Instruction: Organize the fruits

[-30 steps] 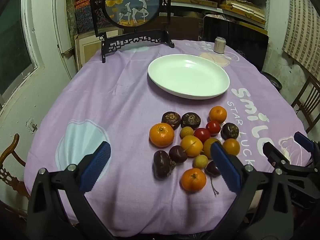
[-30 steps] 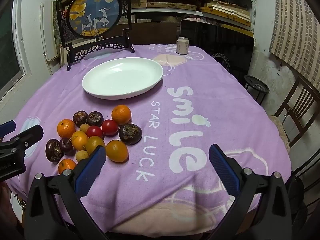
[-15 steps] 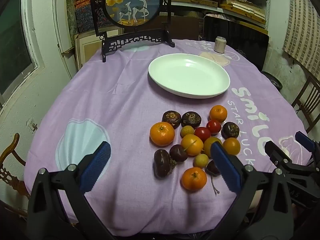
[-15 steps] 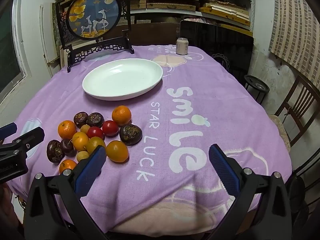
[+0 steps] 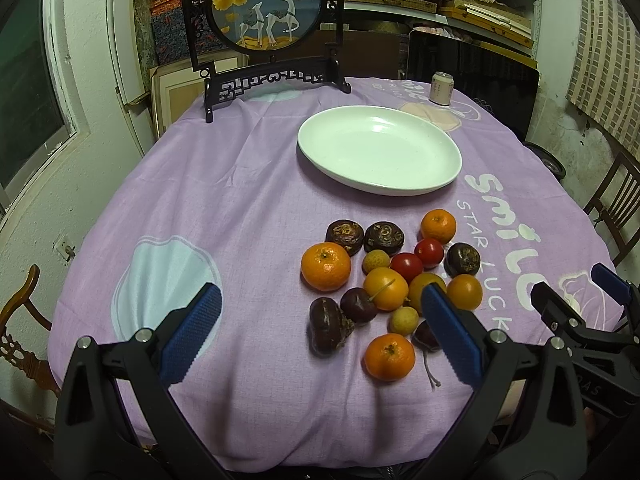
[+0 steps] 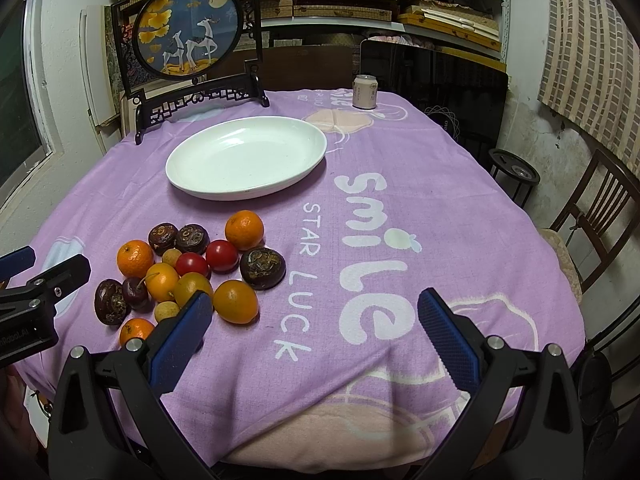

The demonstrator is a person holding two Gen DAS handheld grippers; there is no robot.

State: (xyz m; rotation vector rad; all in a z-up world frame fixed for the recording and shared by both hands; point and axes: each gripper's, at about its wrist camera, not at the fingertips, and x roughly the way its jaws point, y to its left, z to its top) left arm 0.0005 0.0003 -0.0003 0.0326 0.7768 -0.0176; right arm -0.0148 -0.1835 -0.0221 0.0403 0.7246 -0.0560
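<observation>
Both grippers are hovering low over the tablecloth's near edge, the left gripper and right gripper each spreading wide, gripping nothing. Fruits are clustering near that edge, short of the white plate at mid-table.

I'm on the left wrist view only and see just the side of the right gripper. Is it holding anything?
Observer: No. The right gripper is open and empty, and its jaws frame bare purple tablecloth beside the fruit pile.
Operator: A round yellow-orange fruit is half hidden in my view. Is there room around it?
Observer: Little. It lies against the smooth orange fruit on the LUCK lettering side, and a red tomato sits just behind it.
</observation>
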